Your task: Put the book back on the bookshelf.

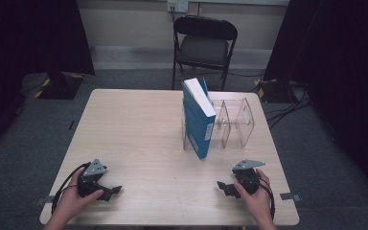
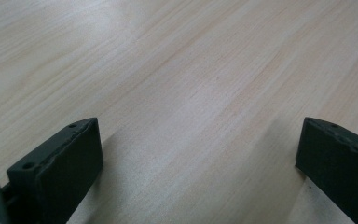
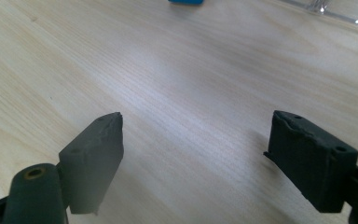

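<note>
Both hand-held grippers rest near the table's [image 1: 139, 120] front edge, the left gripper [image 1: 109, 190] and right gripper [image 1: 226, 187] with jaws spread wide, empty, over bare wood. A blue book [image 1: 198, 118] stands tilted against a clear acrylic rack [image 1: 237, 122] toward the far right; its lower edge is cut off in the right gripper view.

The left claw [image 1: 106, 190] and right claw [image 1: 226, 187] are black, each topped by a grey three-cornered plate and trailing a looped black cable. Their jaws are thick, dark, blocky slabs with small screw holes; the arms are bare.
</note>
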